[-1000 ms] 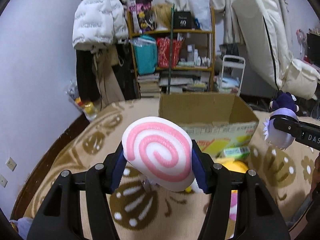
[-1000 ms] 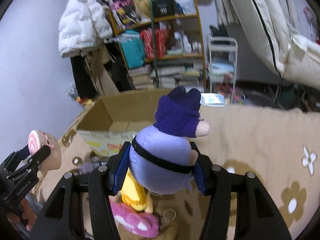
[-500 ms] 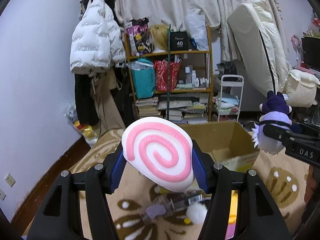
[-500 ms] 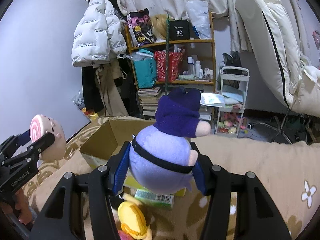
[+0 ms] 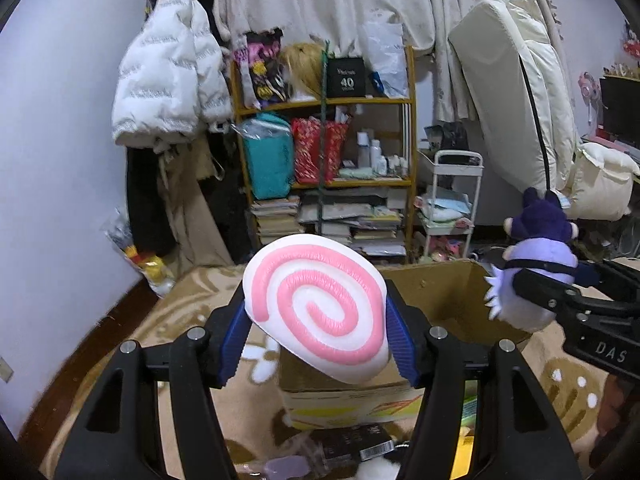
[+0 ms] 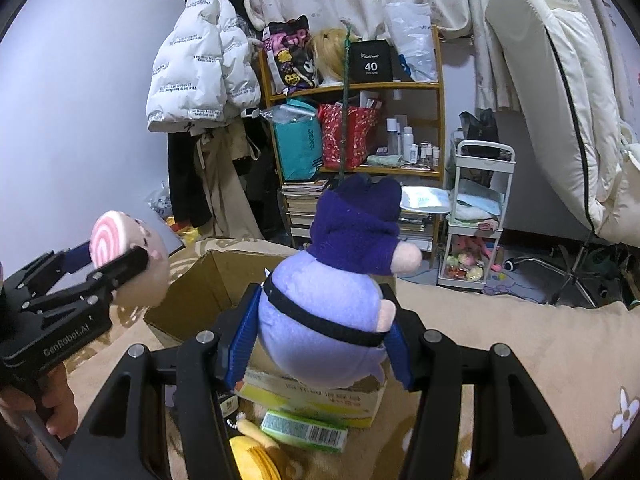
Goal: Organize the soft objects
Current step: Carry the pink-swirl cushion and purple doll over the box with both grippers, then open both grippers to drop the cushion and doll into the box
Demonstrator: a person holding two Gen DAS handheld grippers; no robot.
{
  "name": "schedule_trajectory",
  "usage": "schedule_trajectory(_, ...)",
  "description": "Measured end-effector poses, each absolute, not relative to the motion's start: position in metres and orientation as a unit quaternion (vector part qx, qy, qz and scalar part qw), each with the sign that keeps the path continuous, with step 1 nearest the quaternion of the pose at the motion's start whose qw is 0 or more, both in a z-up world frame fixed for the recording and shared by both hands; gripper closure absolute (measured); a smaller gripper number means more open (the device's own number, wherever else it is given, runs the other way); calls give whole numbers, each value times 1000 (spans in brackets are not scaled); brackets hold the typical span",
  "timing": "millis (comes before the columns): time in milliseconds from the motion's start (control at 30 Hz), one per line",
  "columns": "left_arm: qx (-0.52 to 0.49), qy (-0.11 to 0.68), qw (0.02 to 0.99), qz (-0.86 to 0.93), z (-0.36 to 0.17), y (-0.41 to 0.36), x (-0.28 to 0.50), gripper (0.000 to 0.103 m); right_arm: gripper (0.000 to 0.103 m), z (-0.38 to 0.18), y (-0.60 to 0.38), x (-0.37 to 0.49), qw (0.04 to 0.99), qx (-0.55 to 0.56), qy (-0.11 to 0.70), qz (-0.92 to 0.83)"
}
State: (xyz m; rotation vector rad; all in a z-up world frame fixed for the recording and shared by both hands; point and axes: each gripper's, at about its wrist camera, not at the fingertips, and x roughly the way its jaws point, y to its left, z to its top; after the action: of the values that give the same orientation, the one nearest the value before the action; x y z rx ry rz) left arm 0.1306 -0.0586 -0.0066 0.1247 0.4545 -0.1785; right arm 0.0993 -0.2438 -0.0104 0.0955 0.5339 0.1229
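Observation:
My left gripper (image 5: 316, 336) is shut on a white plush with a pink spiral (image 5: 320, 308) and holds it in the air, in front of an open cardboard box (image 5: 448, 292). My right gripper (image 6: 320, 344) is shut on a lilac plush with a dark purple hood (image 6: 336, 280), above the near edge of the same box (image 6: 208, 280). Each gripper shows in the other's view: the right one with the purple plush (image 5: 536, 272) at right, the left one with the spiral plush (image 6: 128, 256) at left.
The box stands on a tan patterned blanket (image 6: 520, 344). A green packet (image 6: 304, 432) and a yellow plush (image 6: 256, 456) lie in front of the box. A cluttered shelf (image 5: 328, 152), a white trolley (image 5: 452, 208) and a hanging white jacket (image 5: 168, 80) stand behind.
Both grippers have risen and tilted up with their plushes, so the shelf and wall fill more of each view and the box sits lower.

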Motion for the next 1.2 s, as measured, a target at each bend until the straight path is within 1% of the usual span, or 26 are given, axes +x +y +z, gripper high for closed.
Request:
schedule_trajectory(333, 69, 260, 959, -92, -33, -71, 162, 40, 43, -34, -242, 129, 953, 61, 289, 71)
schedule_trajectory(467, 58, 287, 951, -98, -43, -70, 172, 40, 43, -42, -242, 135, 950, 57, 297, 72)
schedule_trajectory(700, 67, 291, 949, -105, -48, -73, 172, 38, 43, -48, -248, 136, 947, 69, 304, 77)
schedule_trajectory(967, 88, 309, 942, -103, -62, -80, 175, 34, 40, -50, -246, 137, 944, 71, 312, 83)
schedule_trajectory(1033, 86, 303, 944, -100, -60, -78, 173, 32, 40, -51, -244, 137, 944, 72, 312, 84)
schedule_trajectory(1100, 83, 296, 946, -97, -58, -75, 171, 23, 40, -51, -244, 137, 943, 72, 313, 85)
schedule_trajectory(1200, 77, 295, 947, -96, -54, -71, 170, 21, 38, -52, -243, 137, 942, 75, 315, 90)
